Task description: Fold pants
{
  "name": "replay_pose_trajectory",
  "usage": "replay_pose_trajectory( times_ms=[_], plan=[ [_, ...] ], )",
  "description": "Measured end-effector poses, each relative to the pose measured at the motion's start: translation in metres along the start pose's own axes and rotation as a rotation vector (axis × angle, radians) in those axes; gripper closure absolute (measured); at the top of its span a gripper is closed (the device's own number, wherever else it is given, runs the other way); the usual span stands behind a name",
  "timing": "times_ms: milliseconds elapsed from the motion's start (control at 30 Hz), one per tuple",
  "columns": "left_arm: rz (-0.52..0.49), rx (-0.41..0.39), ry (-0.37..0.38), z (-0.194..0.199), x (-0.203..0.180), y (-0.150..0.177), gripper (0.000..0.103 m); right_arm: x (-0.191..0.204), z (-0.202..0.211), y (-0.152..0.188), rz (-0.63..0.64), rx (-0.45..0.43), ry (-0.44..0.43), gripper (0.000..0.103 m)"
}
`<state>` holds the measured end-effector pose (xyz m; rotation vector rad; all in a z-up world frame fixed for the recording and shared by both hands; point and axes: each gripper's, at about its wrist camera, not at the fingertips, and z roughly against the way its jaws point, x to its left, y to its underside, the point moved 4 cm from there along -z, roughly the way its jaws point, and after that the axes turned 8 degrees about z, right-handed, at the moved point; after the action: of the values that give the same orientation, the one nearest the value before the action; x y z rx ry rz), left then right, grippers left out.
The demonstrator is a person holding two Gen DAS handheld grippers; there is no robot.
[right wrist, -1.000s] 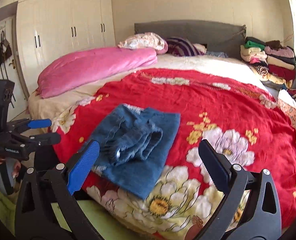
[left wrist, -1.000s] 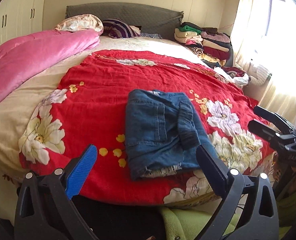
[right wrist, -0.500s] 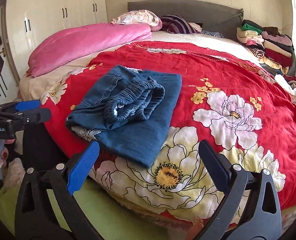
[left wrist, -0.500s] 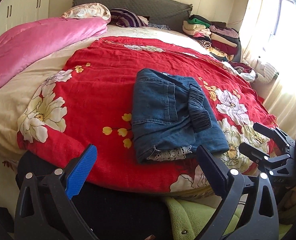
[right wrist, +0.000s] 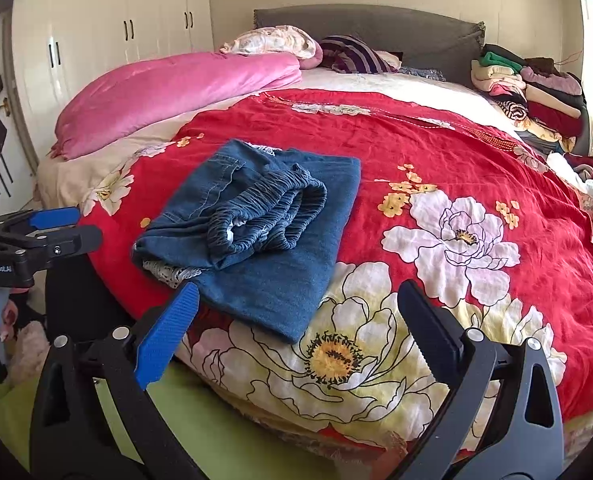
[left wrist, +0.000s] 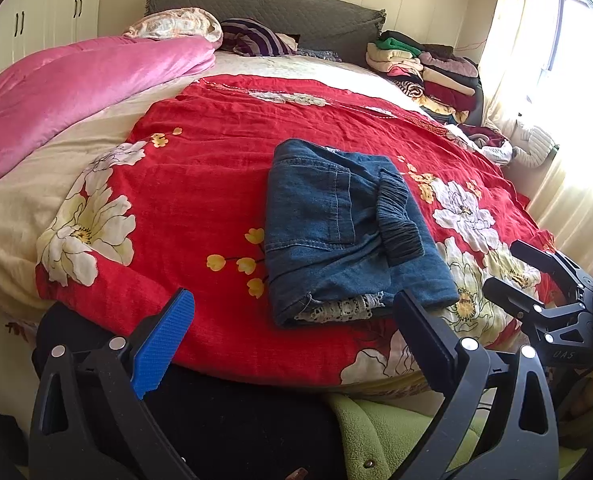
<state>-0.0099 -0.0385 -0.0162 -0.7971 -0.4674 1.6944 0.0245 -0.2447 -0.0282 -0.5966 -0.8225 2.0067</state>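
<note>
Large bed filling most of both views, grey headboard at the far end. Red flowered blanket spread over the near half, reaching the foot edge. Rolled pink quilt along the left side, touching the red blanket's far left corner. White wardrobe against the wall beyond the pink quilt. Stack of folded clothes at the far right corner, beside the headboard. Two pillows near the headboard, one pale patterned, one dark striped.

Blue denim pants folded into a compact bundle on the red blanket, near the foot edge, elastic waistband bunched on top, a bit of white lace poking out at the near side. Touched by neither tool.

Left gripper held off the foot of the bed, just short of the pants, jaws spread wide, nothing between them. Right gripper likewise off the foot edge, to the right of the pants, jaws spread wide and empty. Blue pad on its left finger, black pad on the other.
</note>
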Motion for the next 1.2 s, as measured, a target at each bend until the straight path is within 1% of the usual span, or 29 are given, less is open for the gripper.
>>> replay_pose_trajectory(
  times_ms=[500,900,1200],
  plan=[
    [-0.003,-0.006,-0.001,0.0025,-0.0026,-0.0003,0.004,-0.0032,0.0022,0.0001,-0.008,-0.005,0.018,0.009],
    [-0.007,-0.006,-0.026,0.0037,-0.0014,-0.0009,0.004,-0.0039,0.0023,0.0,-0.01,-0.005,0.02,0.009],
    [-0.007,-0.007,-0.029,0.0032,-0.0018,-0.0003,0.004,-0.0045,0.002,0.0015,-0.017,-0.003,0.023,0.009]
  ],
)
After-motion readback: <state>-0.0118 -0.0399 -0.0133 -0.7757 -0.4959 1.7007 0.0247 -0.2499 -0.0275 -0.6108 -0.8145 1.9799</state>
